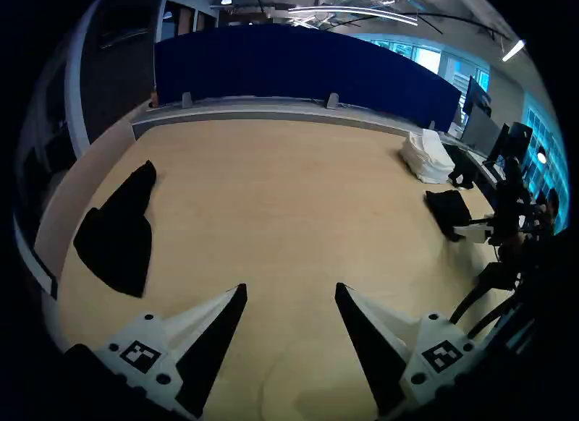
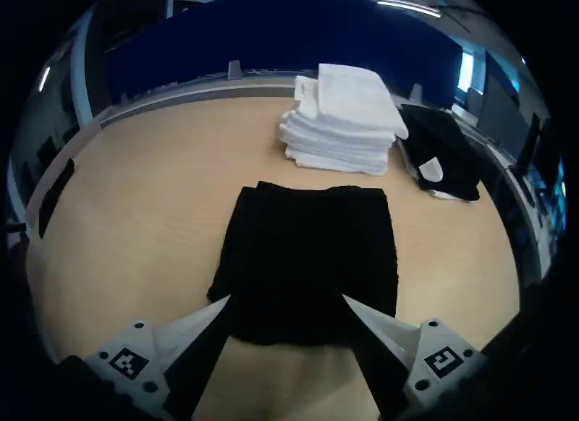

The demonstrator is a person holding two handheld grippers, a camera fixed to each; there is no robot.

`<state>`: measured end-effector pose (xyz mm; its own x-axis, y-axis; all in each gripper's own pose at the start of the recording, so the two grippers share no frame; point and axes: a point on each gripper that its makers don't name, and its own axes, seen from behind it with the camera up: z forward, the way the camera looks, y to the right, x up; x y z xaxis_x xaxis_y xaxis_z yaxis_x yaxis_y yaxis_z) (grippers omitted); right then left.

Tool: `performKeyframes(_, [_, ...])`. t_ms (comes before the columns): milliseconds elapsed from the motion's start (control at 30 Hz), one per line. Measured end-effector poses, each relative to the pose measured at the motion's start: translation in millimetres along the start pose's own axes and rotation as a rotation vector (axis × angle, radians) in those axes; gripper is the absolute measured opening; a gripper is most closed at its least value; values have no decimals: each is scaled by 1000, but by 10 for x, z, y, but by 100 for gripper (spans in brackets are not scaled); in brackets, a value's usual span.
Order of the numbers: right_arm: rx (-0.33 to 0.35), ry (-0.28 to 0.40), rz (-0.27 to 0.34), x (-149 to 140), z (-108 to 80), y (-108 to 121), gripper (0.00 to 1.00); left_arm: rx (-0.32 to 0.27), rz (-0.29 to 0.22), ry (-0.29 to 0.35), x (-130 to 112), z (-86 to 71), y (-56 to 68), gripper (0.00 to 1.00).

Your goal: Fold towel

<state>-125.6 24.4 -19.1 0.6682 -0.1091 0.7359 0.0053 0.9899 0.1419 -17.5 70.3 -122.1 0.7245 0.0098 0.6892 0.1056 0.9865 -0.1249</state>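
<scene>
— Two tools, both released. The left tool (image 1: 290, 286) holds its jaws spread wide over bare bench (image 1: 289, 189), with nothing between them.

— And the other?

— The right tool (image 2: 287, 298) is just as wide open. The black towel (image 2: 307, 254) lies flat on the bench directly ahead of it, and its near edge reaches in between the two fingers. The fingertips (image 2: 217, 309) overlap the towel's near corners, but I cannot tell whether they touch the fabric.

— Which way does the towel run?

— It is folded into a rough rectangle. Its long axis seems to point straight away from the tool, with the far edge toward the white towel stack (image 2: 344, 121). A strip of bare wood lies between towel and stack.

— What lies farther out?

— A black pile (image 2: 441, 150) with a pale tag sits just beside the stack, on its right. In the left gripper view a dark cloth (image 1: 116, 229) lies crumpled at the bench's left side, well apart from the towel at the far right. A blue partition (image 1: 289, 66) lines the back edge.
</scene>
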Motion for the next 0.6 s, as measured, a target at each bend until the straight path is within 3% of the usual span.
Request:
performKeyframes(300, [4, 22, 8, 85, -45, -8, 100, -2, 2, 2, 24, 9, 16, 90])
performKeyframes(600, [-1, 100, 40, 322, -289, -36, 100, -2, -2, 8, 61, -25, 34, 90])
